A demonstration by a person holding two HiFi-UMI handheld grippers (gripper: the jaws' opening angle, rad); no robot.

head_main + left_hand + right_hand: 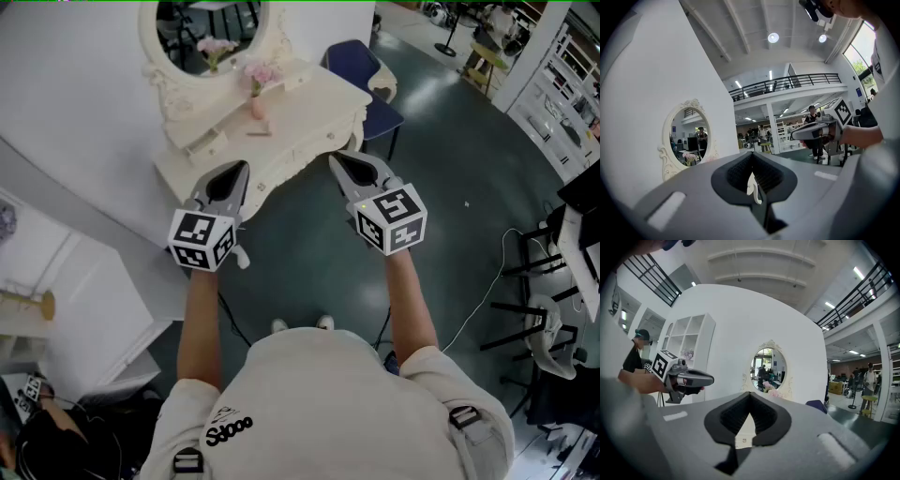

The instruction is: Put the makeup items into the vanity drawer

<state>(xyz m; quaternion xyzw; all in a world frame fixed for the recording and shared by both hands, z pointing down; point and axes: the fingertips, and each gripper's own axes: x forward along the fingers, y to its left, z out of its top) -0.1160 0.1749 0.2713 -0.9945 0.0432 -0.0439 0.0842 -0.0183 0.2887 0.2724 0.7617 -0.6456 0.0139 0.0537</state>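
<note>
1. Two grippers are up. The left tongs (232,175) are together and empty, short of the vanity.
2. On the vanity tabletop (314,94) lie small items (258,132), too small to identify. None appears stowed.
3. The right tongs (345,164) are together and empty. I judge the task is barely begun.

Cream-white vanity (309,103) and mirror frame (150,47) — pink flowers (261,73). Navy chair (361,66), dark grey-green floor (450,159). Left cube (200,241) and right cube (394,220) — black-and-white squares.

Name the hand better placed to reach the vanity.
Left, probably: the left tongs, shut, empty, hover by the middle of the cream carved vanity; the right tongs hover by its end.
</note>
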